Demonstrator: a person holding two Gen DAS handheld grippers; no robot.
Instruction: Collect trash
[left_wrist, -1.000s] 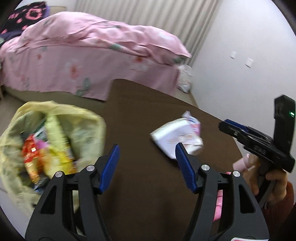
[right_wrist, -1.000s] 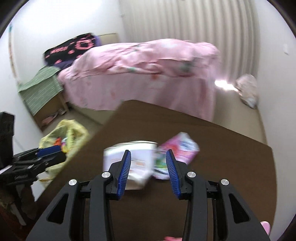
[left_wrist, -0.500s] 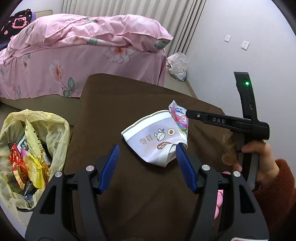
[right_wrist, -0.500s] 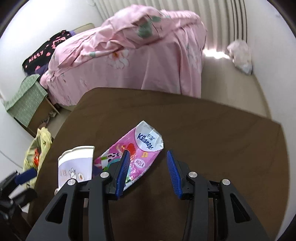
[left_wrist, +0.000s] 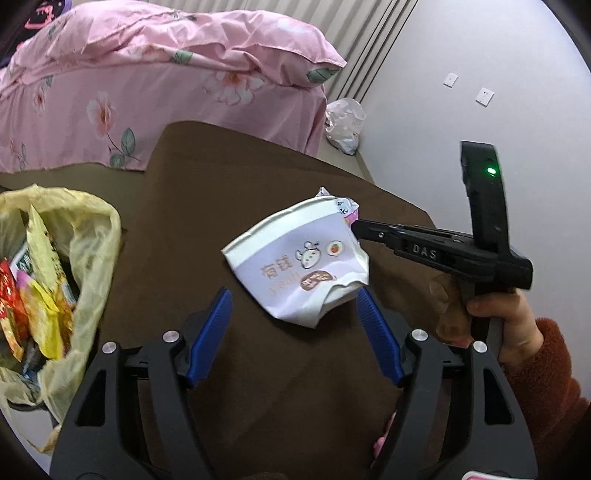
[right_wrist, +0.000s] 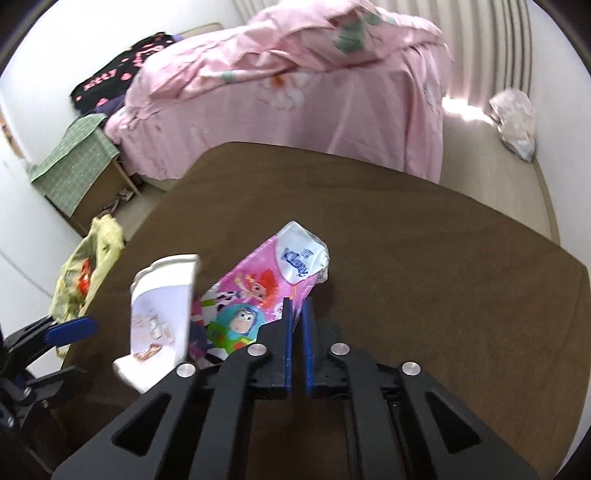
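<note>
While my right gripper (right_wrist: 297, 314) is pointing steeply down at the table (right_wrist: 443, 280), its jaws have just been closing and are sitting nearly together on the near edge of the pink tissue wrapper (right_wrist: 258, 291); whether the pads are truly pinching the film I cannot tell for sure. A hand (left_wrist: 506, 325) in a red fuzzy sleeve (left_wrist: 546, 380) is gripping its handle. My left gripper (left_wrist: 295, 328) is tilting down, jaws widening and released, facing the crushed paper cup (left_wrist: 299, 258) mid-table. Off the table's left edge, the yellow trash bag (left_wrist: 92, 236) is standing open.
</note>
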